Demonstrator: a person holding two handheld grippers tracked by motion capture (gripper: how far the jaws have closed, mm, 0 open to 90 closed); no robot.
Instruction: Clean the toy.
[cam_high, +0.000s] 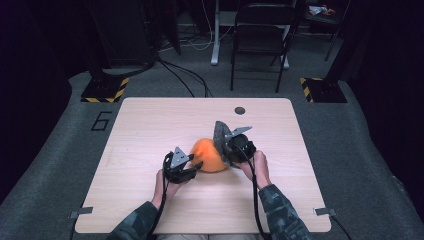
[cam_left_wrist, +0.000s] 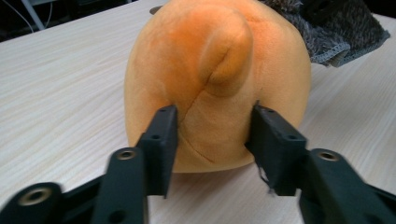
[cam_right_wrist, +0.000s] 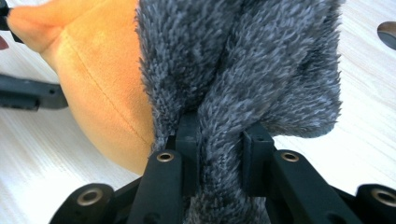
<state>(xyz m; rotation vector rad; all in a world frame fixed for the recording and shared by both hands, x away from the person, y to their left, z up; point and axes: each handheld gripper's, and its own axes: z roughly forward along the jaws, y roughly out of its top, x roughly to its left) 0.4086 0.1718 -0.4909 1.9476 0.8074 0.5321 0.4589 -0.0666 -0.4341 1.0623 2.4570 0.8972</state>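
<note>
From the high view we see the bench (cam_high: 150, 130) with an orange plush toy (cam_high: 209, 155) lying a little toward six o'clock from its middle. Our left hand-held gripper (cam_high: 194, 168) sits at the toy's eight o'clock side, its tips right against the plush. Our right hand-held gripper (cam_high: 231, 150) is at the toy's three o'clock side and carries a grey fuzzy cloth (cam_high: 220, 136), which stands up from it toward twelve o'clock and touches the toy. A small dark round hole (cam_high: 240, 110) lies in the bench near its far edge, at about one o'clock from the toy.

In the left gripper view, the left hand-held gripper (cam_left_wrist: 212, 140) stands partly open, one jaw on each side of the orange plush toy (cam_left_wrist: 215, 70). The jaws flank the lower part of the toy close against its surface, and we see no pinch in the plush. The toy rests on the bench (cam_left_wrist: 60, 93), with the grey fuzzy cloth (cam_left_wrist: 336, 32) behind it at two o'clock.

In the right gripper view, the right hand-held gripper (cam_right_wrist: 219, 144) is clamped tight on a fold of the grey fuzzy cloth (cam_right_wrist: 243, 60), the pile bunched between the jaws. The orange plush toy (cam_right_wrist: 102, 79) lies against the cloth at nine o'clock, and the bench (cam_right_wrist: 364, 93) shows at three o'clock.
</note>
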